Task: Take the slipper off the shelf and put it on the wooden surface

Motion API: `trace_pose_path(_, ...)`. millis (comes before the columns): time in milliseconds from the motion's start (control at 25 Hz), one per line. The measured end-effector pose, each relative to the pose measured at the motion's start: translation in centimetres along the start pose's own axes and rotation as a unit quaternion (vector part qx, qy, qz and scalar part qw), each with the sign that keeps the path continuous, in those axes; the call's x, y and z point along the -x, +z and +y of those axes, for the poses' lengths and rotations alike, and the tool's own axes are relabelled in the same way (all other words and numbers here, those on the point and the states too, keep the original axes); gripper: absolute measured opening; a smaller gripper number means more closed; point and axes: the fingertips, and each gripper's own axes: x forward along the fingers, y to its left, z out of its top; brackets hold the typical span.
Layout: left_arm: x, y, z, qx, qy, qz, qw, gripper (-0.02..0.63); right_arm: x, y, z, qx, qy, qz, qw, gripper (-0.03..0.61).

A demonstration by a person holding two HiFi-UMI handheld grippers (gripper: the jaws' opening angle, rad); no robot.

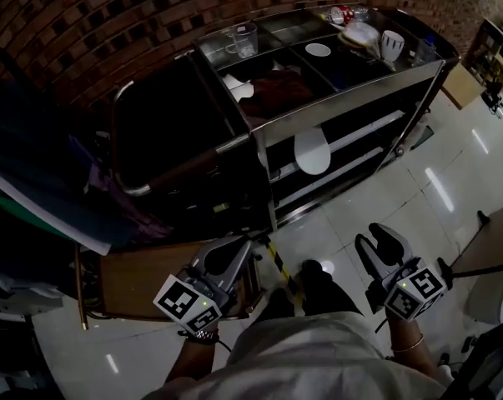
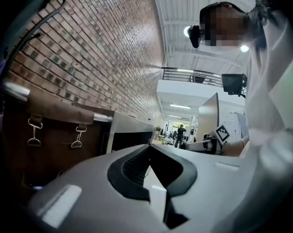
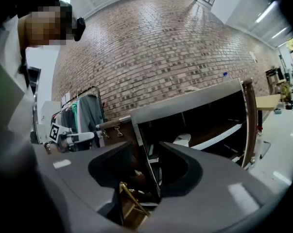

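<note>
Steel rack [image 1: 351,98]: stands against a brick wall [image 1: 109,23]; the open top tray is split into compartments, with slatted shelves below
Top tray, rear left compartment: clear jug [image 1: 244,38], upright
Top tray, middle compartment: white round disc [image 1: 318,49], lying flat
Top tray, right end: white cup [image 1: 392,44] just beside a pale flattish item [image 1: 359,33]; the small red-and-white pieces behind them are too small to identify
Top tray, front compartment: dark reddish cloth [image 1: 276,90], bunched, with a white scrap at its left edge
Slipper [image 1: 311,150]: white, on an inner shelf of the rack below the top tray, at the open front; neither gripper touches it
Wooden surface [image 1: 143,282]: low, brown, at the person's left on the tiled floor [image 1: 384,190], well apart from the slipper
Left gripper [image 1: 238,252]: held level above the right edge of the wooden surface; jaws clenched tip to tip, nothing between them
Right gripper [image 1: 376,236]: above the floor in front of the rack, tilted slightly downward; jaws parted and empty, with the rack's corner post and the slipper visible beyond them in the right gripper view
</note>
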Motion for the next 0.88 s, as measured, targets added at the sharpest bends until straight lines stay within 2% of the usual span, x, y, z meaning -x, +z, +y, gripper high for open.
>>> trace_pose_path(120, -1.2, 0.5, 0.7, 0.008, 0.016, -0.015, 0.9997, 0.000, -3.4, -2.2, -4.8, -0.043, -0.012, 0.032, 0.999, 0.176)
trace_pose_path(240, -2.3, 2.4, 1.3, -0.011, 0.041, -0.031, 0.9986, 0.000, -8.2, -3.9, -9.9, -0.085, -0.017, 0.050, 0.995, 0.188)
trace_pose_path(440, -4.2, 3.6, 3.7, -0.022, 0.096, -0.055, 0.9936, 0.000, -16.2, -7.4, -16.1, -0.123, -0.009, 0.106, 0.987, 0.196)
trace_pose_path(600, -5.1, 3.9, 4.3, -0.018, 0.134, -0.057, 0.9892, 0.000, -20.5, -9.3, -18.5, -0.155, 0.000, 0.143, 0.977, 0.211)
trace_pose_path(680, -5.1, 4.1, 4.8, -0.017, 0.152, -0.056, 0.9866, 0.000, -22.3, -10.1, -19.2, -0.177, 0.006, 0.152, 0.972, 0.244)
trace_pose_path(880, -4.0, 3.4, 6.7, -0.007, 0.198, -0.052, 0.9788, 0.000, -25.2, -13.2, -20.5, -0.230, -0.004, 0.180, 0.956, 0.282)
